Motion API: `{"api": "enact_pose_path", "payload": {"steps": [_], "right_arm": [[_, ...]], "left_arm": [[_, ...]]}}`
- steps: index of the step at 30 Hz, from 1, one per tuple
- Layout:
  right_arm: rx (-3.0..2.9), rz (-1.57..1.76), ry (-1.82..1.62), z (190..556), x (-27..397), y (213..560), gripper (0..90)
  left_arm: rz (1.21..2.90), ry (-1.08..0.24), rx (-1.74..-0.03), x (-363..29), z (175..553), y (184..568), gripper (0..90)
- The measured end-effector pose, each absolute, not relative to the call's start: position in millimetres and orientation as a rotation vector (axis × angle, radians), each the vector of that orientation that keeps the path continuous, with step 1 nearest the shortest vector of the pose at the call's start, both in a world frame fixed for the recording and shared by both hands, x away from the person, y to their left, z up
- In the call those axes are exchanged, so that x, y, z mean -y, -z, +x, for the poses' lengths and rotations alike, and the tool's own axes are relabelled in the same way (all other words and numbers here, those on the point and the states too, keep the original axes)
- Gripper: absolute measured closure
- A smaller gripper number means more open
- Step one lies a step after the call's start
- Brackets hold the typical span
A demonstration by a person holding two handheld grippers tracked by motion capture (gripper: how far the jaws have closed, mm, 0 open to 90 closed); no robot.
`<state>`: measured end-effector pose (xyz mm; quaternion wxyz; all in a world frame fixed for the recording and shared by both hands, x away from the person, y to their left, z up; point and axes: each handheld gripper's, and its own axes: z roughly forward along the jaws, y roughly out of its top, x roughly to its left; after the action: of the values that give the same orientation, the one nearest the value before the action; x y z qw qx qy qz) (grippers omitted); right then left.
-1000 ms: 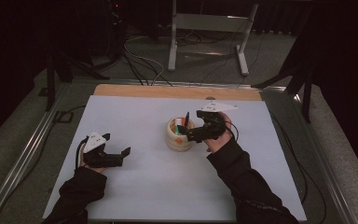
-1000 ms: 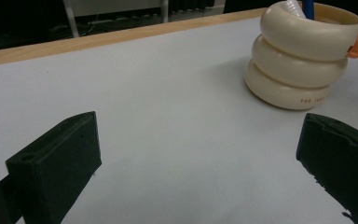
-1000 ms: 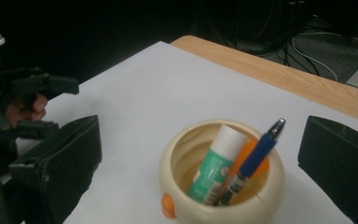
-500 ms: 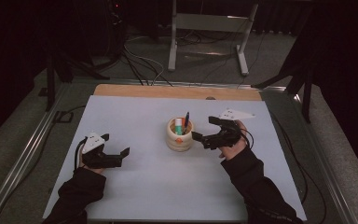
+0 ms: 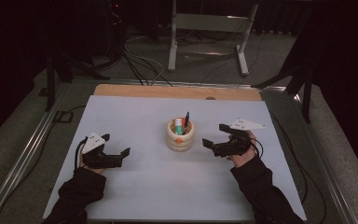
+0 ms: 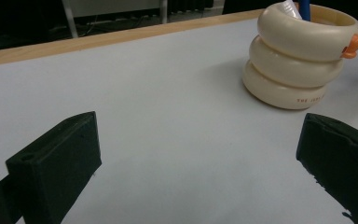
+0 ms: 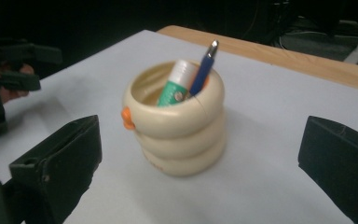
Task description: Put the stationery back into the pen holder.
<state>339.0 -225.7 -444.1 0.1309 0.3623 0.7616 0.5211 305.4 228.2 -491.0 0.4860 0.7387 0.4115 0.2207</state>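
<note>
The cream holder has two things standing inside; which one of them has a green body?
The glue stick: green body with a white cap, short and thick. The other thing in the cream holder is a blue pen, thin, and it rises higher.

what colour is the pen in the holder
Blue pen, with a silvery tip; clearest in the right gripper view.

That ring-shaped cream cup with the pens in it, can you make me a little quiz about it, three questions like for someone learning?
1. True or false: the cream cup stands upright on the white table.
2. Which things stand in the cup? A) a blue pen and a green-and-white tube B) scissors C) a spoon
3. Fill in: the right gripper is ___, holding nothing.

Key
1. True. It also stands between the left gripper and the right one, touching neither.
2. A
3. open. Its fingers stand wide apart, with the cup in front of them.
</note>
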Motion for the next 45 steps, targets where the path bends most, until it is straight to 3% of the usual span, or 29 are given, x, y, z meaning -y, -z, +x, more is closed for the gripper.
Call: {"api": "enact_pose_path", "payload": {"steps": [32,45], "right_arm": [[-2.158,1.143,-1.399,293,291,488,0.0],[-2.107,1.303,-1.407,293,321,498,0.0]], "left_arm": [[1.793,-0.515,-0.994,-234,298,493,0.2],[1.804,-0.508,-0.974,-232,298,492,0.2]]}}
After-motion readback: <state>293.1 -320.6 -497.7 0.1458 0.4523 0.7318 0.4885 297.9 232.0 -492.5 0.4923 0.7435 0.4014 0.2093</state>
